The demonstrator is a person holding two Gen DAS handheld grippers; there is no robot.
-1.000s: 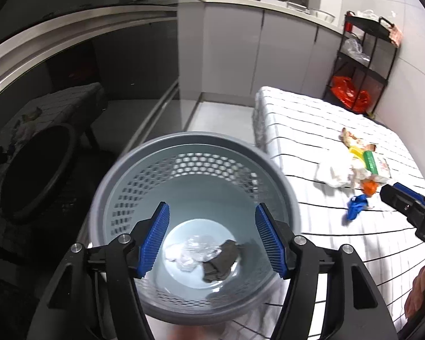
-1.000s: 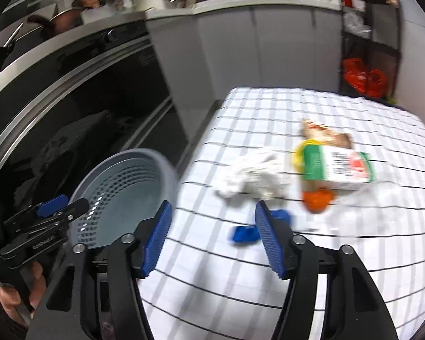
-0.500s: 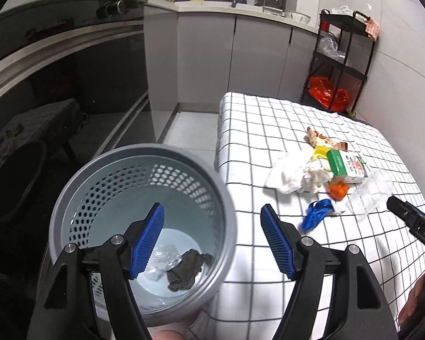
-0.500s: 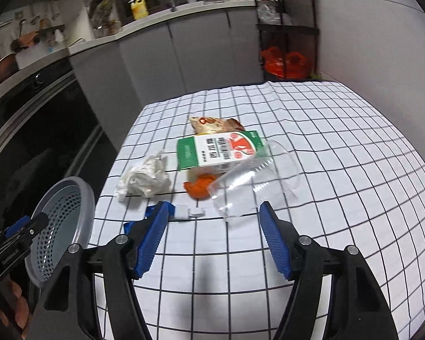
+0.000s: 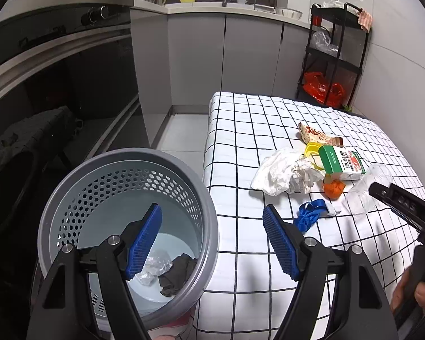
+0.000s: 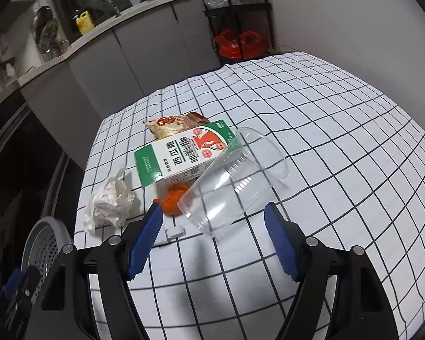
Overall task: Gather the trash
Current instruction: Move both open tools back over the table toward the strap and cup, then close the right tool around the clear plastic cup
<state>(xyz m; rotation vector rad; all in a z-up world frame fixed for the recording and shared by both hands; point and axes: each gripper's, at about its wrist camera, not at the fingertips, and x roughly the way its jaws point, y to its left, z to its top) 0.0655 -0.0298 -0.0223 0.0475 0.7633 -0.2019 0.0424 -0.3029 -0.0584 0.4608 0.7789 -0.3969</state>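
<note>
Right wrist view shows the white tablecloth with a black grid [image 6: 340, 130] covering the table, and on it a loose heap of trash. Beside the table's near corner, on the floor, stands the grey perforated plastic wastebasket [image 5: 70, 195], already holding a dark crumpled rag [image 5: 176, 274] and a scrap of clear film [image 5: 153, 266].

Biggest in the heap is the green-and-white paper carton [image 6: 184, 153], lying flat. Against it leans the clear plastic cup [image 6: 235, 181], on its side with its mouth turned away and its narrow base toward the right gripper [image 6: 214, 248]. Next come the crumpled white paper wad [image 6: 110, 204], the printed snack wrapper [image 6: 175, 121] behind the carton, the orange peel-like scrap [image 6: 174, 199] touching the cup's base, and a knotted blue ribbon [image 5: 308, 214] seen from the left wrist.

The right gripper's jaws have just been opening and stand apart, nothing between them, aimed at the cup's base. The left gripper [image 5: 212, 243] has likewise been spreading; it is empty, straddling the basket's rim.

The cup looks like the pick in hand. It is thin and will likely buckle or roll, so the jaws should come down across the stiffer base end, clear of the orange scrap, and close gently before lifting toward the basket.
</note>
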